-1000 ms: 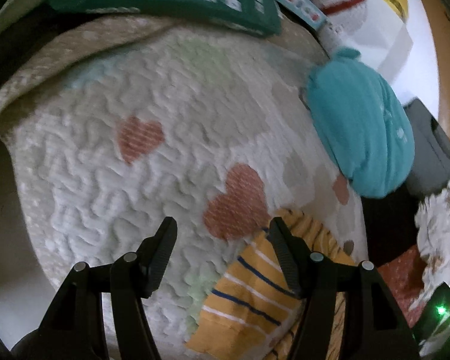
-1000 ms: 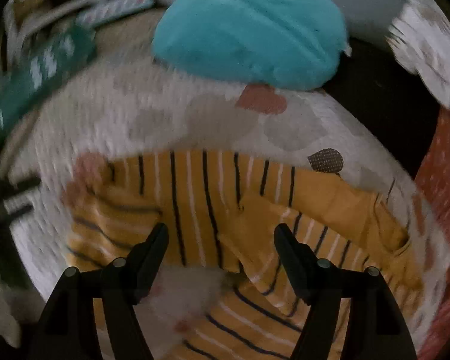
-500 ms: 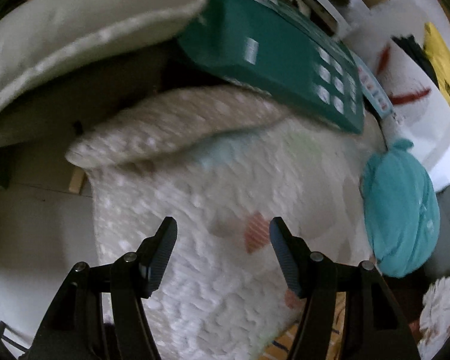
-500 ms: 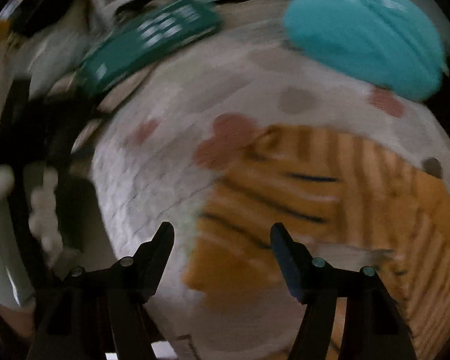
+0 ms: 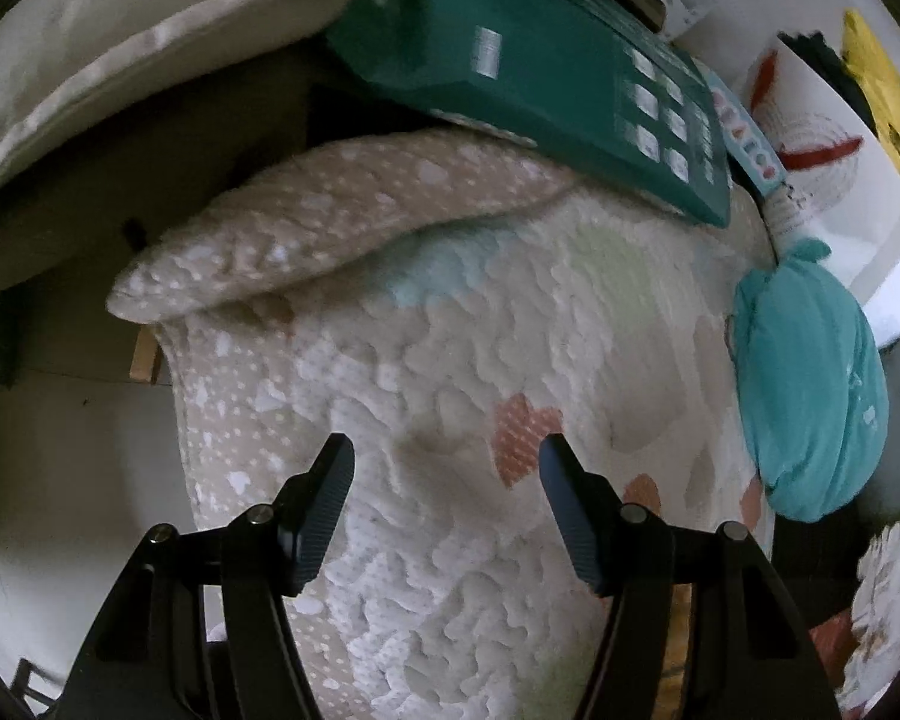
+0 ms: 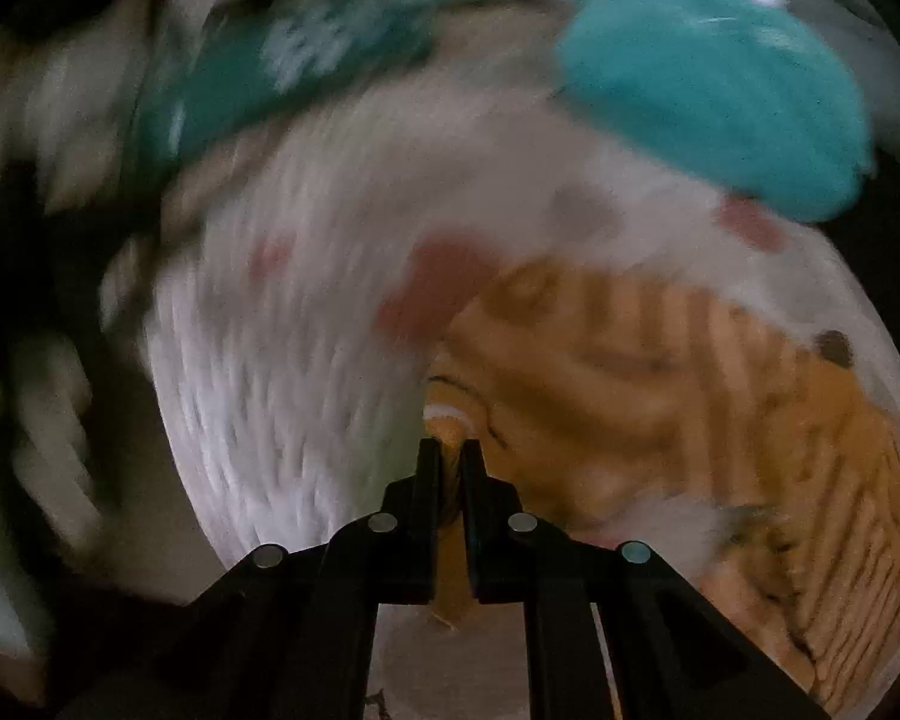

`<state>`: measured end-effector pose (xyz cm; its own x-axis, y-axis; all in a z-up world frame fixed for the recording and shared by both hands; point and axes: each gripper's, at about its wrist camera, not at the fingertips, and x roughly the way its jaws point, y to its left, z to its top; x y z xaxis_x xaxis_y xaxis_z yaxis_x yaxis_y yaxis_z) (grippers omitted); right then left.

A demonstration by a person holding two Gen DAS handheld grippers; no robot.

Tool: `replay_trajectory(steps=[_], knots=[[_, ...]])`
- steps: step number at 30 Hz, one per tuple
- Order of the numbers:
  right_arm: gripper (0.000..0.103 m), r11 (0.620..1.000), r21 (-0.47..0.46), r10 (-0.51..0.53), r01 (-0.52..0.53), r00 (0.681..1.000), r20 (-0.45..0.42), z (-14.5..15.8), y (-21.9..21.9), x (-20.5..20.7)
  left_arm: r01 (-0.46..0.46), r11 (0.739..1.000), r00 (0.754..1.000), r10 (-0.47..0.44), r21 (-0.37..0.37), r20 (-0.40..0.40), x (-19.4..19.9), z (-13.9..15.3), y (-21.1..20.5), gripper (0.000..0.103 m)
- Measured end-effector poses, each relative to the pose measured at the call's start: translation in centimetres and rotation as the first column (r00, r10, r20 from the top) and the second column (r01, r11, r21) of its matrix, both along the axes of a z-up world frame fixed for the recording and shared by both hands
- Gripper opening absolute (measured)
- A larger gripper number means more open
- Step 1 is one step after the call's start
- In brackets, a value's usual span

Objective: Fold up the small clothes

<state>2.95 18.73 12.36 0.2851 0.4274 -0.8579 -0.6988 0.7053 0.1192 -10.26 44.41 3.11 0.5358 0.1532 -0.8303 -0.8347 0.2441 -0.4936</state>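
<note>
A small yellow garment with dark stripes (image 6: 660,372) lies crumpled on a white quilted blanket with heart shapes (image 6: 306,372). My right gripper (image 6: 450,450) is shut on the garment's left edge; yellow cloth shows between its fingers. The right wrist view is blurred. My left gripper (image 5: 444,474) is open and empty above the blanket (image 5: 462,360); only a sliver of the yellow garment (image 5: 675,630) shows at the lower right of the left wrist view.
A teal bundle of cloth (image 5: 810,396) lies at the blanket's right edge, also in the right wrist view (image 6: 714,90). A green box with white keys (image 5: 546,66) rests at the far end. A beige cushion (image 5: 138,42) lies far left. The blanket's corner (image 5: 330,222) is folded over.
My right gripper has moved to the garment's left edge and shut on it. My left gripper has swung up and away from the garment, staying open.
</note>
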Motion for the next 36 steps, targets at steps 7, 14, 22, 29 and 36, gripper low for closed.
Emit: replay_trajectory(steps=[7,14,22,29,36], knots=[[0.007,0.905,0.213,-0.363,0.369,0.929,-0.07,9.5,-16.7,7.9,0.181,0.983,0.983,-0.181,0.027,0.016,4.2,0.6,-3.8,0.063],[0.007,0.716,0.035,-0.692,0.697,0.716,-0.087,4.5,-33.7,11.9,0.398,0.914,0.916,-0.4,0.078,0.017,9.5,1.8,-10.1,0.063],[0.019,0.533,-0.055,-0.842,0.844,0.524,-0.127,-2.9,-43.2,13.0,0.591,0.798,0.806,-0.591,0.114,-0.04,14.0,1.6,-17.5,0.063],[0.055,0.494,-0.015,-0.864,0.869,0.488,-0.126,-2.7,-47.9,9.1,0.708,0.702,0.706,-0.704,0.075,-0.079,15.4,0.0,-22.3,0.063],[0.059,0.561,-0.046,-0.82,0.827,0.547,-0.166,-6.4,-49.3,0.4,0.825,0.564,0.564,-0.815,0.042,-0.134,13.1,-2.4,-27.8,0.063]])
